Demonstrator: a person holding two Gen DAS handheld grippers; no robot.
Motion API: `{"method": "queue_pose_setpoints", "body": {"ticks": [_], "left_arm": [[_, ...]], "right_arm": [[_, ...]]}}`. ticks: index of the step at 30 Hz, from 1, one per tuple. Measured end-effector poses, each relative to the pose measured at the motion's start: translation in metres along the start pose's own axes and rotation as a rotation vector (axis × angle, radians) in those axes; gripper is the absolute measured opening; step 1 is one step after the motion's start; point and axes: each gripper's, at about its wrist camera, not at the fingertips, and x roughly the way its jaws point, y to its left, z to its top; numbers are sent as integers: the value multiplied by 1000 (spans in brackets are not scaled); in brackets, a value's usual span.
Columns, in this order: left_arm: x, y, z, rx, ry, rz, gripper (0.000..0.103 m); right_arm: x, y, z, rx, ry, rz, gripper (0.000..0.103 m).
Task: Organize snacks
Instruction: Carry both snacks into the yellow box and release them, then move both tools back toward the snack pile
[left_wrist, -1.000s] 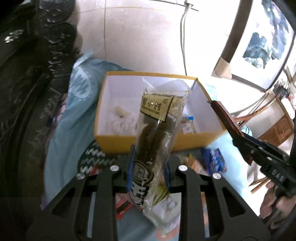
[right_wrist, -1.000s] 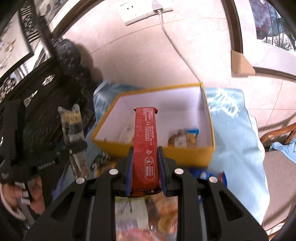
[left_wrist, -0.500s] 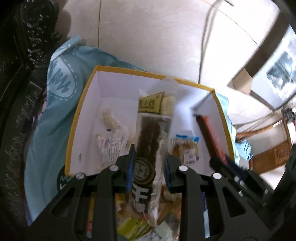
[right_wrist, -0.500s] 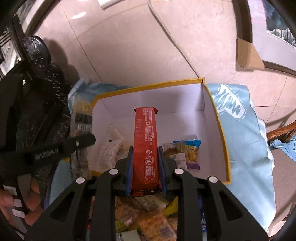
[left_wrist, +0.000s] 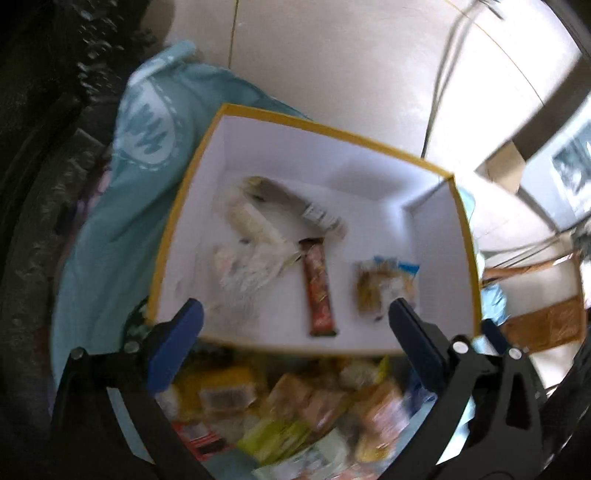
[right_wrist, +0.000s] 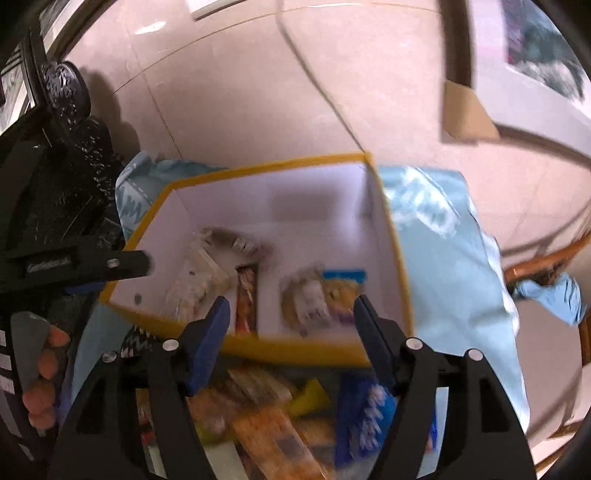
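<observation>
A yellow-rimmed white box (left_wrist: 373, 142) (right_wrist: 258, 170) sits on a light blue cloth. Inside lie a red bar (left_wrist: 318, 288) (right_wrist: 246, 299), a clear packet with a dark snack (left_wrist: 291, 205) (right_wrist: 232, 240), pale wrapped snacks (left_wrist: 243, 266) and a blue-topped biscuit packet (left_wrist: 386, 286) (right_wrist: 325, 295). My left gripper (left_wrist: 291, 317) is open and empty above the box's near edge. My right gripper (right_wrist: 290, 308) is open and empty above the near edge too. The left gripper also shows in the right wrist view (right_wrist: 125, 264), at the left of the box.
A heap of loose snack packets (left_wrist: 295, 413) (right_wrist: 277, 417) lies on the cloth in front of the box. Dark carved wooden furniture (left_wrist: 44, 147) stands at the left. A tiled wall and a cable (right_wrist: 317, 96) are behind. A wooden chair (right_wrist: 546, 266) is at the right.
Both grippers have opened. The dark snack packet and the red bar have left the jaws and now lie in the box. Both views are blurred with motion.
</observation>
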Motion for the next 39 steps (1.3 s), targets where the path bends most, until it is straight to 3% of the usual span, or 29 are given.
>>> {"method": "queue_pose_setpoints", "body": {"ticks": [4,9,17,24,35,37,39], "left_arm": [[-17,1,-38,96,-27,72,101],[-25,8,-83,121,-12,109,101],[-9,14,-149,153,91,125,101],[-2,24,-170,136,123,142,101],[3,61,-176,75,150,190,101],[4,63,-177,82,158,189,101],[5,64,-177,87,162,189,101]], "right_arm": [[-18,-19,-34,35,25,-3,70],[-28,-25,-85,37,121,-17,70],[-29,-18,-139,-2,234,6,70],[-16,-2,-156,-28,275,21,70],[24,15,-167,-10,355,-17,70],[29,15,-167,3,355,-26,67],[30,17,-165,-17,355,-38,55]]}}
